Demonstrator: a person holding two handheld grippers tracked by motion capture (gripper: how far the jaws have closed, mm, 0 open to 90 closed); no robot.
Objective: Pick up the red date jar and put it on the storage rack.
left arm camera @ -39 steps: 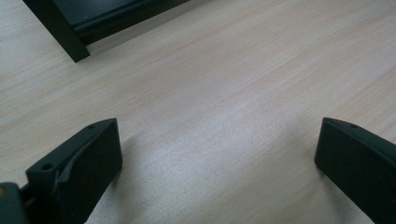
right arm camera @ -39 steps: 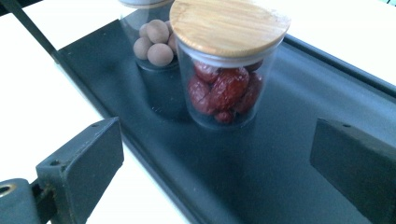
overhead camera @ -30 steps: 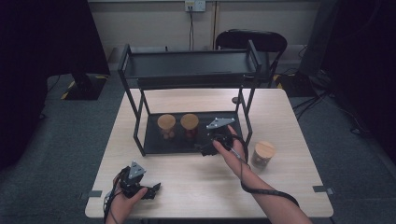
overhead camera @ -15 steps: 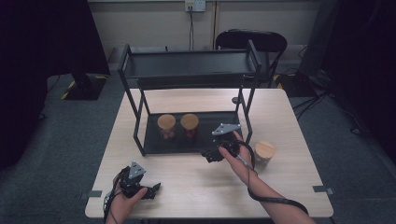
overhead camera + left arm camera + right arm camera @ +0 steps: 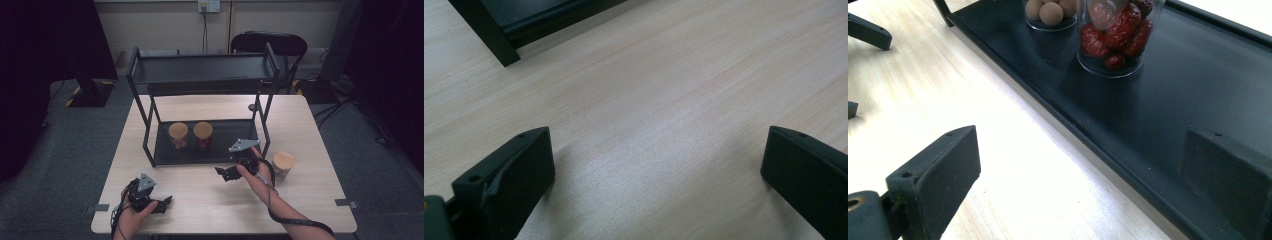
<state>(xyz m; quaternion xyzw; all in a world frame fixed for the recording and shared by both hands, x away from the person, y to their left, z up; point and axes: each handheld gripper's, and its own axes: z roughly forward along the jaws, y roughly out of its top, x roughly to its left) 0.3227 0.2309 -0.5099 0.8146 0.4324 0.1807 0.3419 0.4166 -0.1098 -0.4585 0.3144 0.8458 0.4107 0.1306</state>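
1. High view: the right gripper (image 5: 223,173) hovers at the front edge of the black metal two-tier shelf rack (image 5: 200,155), fingers apart, empty.
2. A cork-lidded glass jar (image 5: 283,165) stands on the pale wooden desk (image 5: 210,200), just beside the right hand.
3. The left gripper (image 5: 165,204) rests near the desk's front edge, fingers apart.

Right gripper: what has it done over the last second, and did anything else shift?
The right gripper, open and empty, has drawn back from the shelf's lower tray toward the person, and now sits over the table in front of it. The left gripper, both jars on the tray and the jar on the table stayed put.
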